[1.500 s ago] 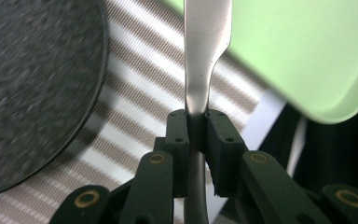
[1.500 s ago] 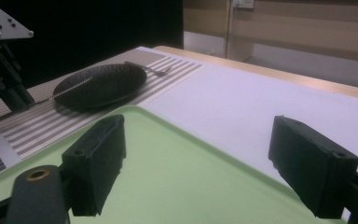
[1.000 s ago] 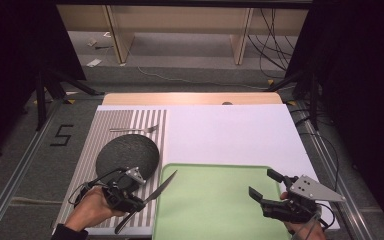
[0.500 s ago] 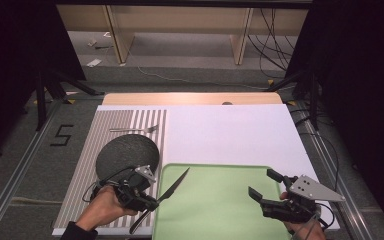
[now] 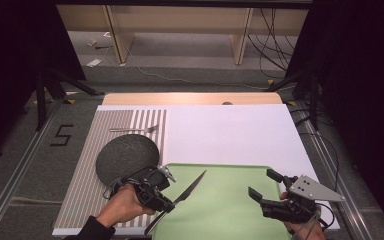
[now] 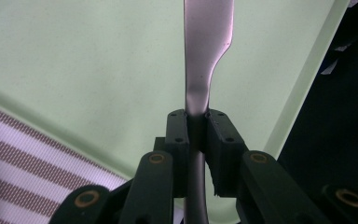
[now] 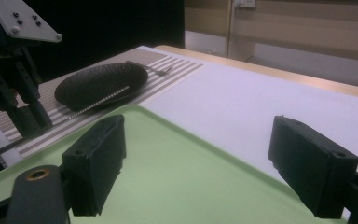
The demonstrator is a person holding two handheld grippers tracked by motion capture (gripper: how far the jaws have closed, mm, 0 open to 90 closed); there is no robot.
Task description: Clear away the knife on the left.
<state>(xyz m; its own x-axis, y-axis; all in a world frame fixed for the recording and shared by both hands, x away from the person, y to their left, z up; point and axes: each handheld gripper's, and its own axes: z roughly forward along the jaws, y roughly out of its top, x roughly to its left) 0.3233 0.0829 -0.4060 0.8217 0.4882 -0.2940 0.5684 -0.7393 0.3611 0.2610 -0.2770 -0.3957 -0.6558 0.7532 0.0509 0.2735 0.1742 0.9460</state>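
My left gripper is shut on a metal knife, gripping it at the neck where handle meets blade. The blade reaches out over the left part of the green tray, and the handle trails back towards the front edge of the table. In the left gripper view the tray lies under the blade. My right gripper stands open over the tray's right side with nothing between its jaws; the tray lies below them. In the right gripper view the left gripper stands at the far left, its jaw tips hidden.
A dark round plate lies on the striped placemat, with a fork beyond it. The plate and fork lie far left in the right gripper view. A white sheet covers the table behind the tray.
My left gripper has carried the knife to the right, from beside the plate to over the tray's left part. The right gripper has kept still.
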